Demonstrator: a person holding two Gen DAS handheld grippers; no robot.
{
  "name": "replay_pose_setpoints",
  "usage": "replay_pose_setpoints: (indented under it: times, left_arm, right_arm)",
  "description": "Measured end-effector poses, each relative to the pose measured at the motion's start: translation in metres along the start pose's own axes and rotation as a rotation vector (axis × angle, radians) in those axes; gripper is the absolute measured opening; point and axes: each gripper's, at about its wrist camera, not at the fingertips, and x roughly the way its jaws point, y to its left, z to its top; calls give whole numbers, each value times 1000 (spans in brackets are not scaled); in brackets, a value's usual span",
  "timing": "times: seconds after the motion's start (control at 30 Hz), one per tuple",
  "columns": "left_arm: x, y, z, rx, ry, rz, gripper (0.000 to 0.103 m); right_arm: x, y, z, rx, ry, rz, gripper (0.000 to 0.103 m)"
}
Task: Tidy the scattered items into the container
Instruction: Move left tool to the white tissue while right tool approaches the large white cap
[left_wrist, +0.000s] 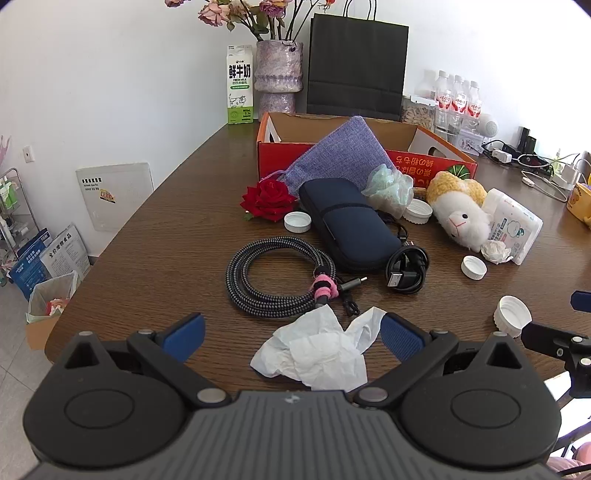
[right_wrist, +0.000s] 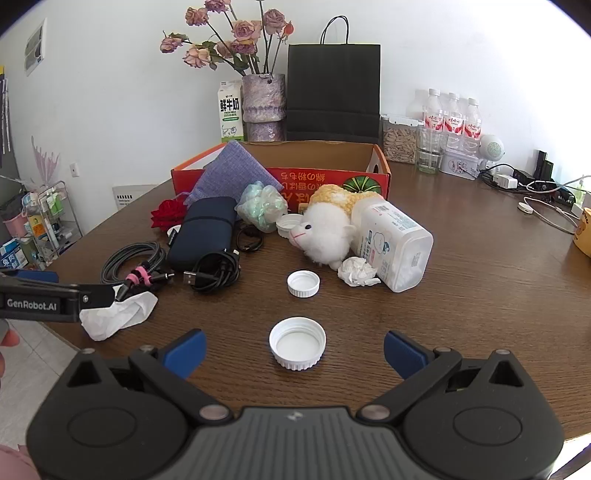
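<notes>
Two grippers: both spread wide, holding nothing.
Left gripper: poised over a crumpled tissue lying between its blue pads.
Right gripper: a white bottle cap sits between its fingers, untouched.
Mid table: braided cable coil, black USB cable, navy pouch, plush sheep.
Far: orange cardboard box, purple cloth bag leaning on its front wall.
</notes>
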Motion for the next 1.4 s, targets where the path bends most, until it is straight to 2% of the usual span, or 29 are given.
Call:
replay_pose_setpoints:
  times: [1.4]
  left_arm:
    - [4, -2, -5, 3, 20, 0, 103]
  right_arm:
    - [1, 0, -3, -1, 1, -3, 103]
